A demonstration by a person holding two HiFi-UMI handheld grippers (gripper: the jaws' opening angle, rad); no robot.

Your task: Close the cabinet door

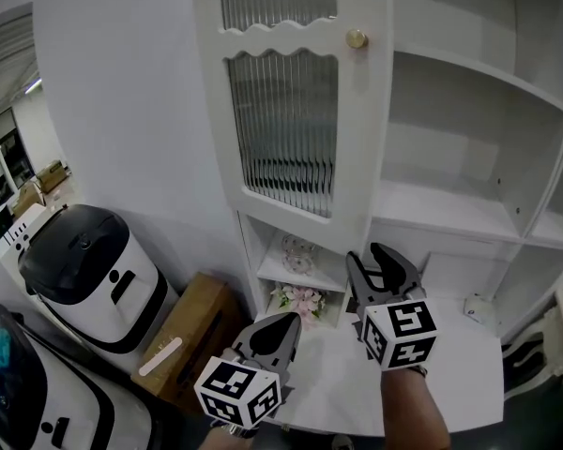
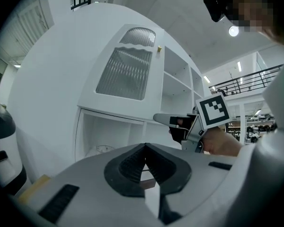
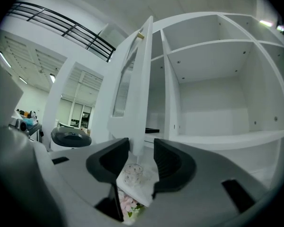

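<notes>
The white cabinet door (image 1: 291,111) with ribbed glass and a gold knob (image 1: 357,38) stands swung out from the open shelving. My right gripper (image 1: 375,261) is just below the door's lower corner, open, with nothing pressed between its pads. In the right gripper view the door's edge (image 3: 139,79) lines up with the gap of my right gripper (image 3: 142,148) but lies beyond the tips. My left gripper (image 1: 286,322) is lower and to the left, shut and empty. In the left gripper view, the tips of my left gripper (image 2: 144,148) meet, and the door (image 2: 125,72) shows ahead.
Bare white shelves (image 1: 469,111) fill the cabinet's right side above a white counter (image 1: 450,364). A decorated plate (image 1: 298,254) and pink flowers (image 1: 298,300) sit in the low cubby. A white appliance with a black lid (image 1: 89,270) and a wooden box (image 1: 192,336) stand at the left.
</notes>
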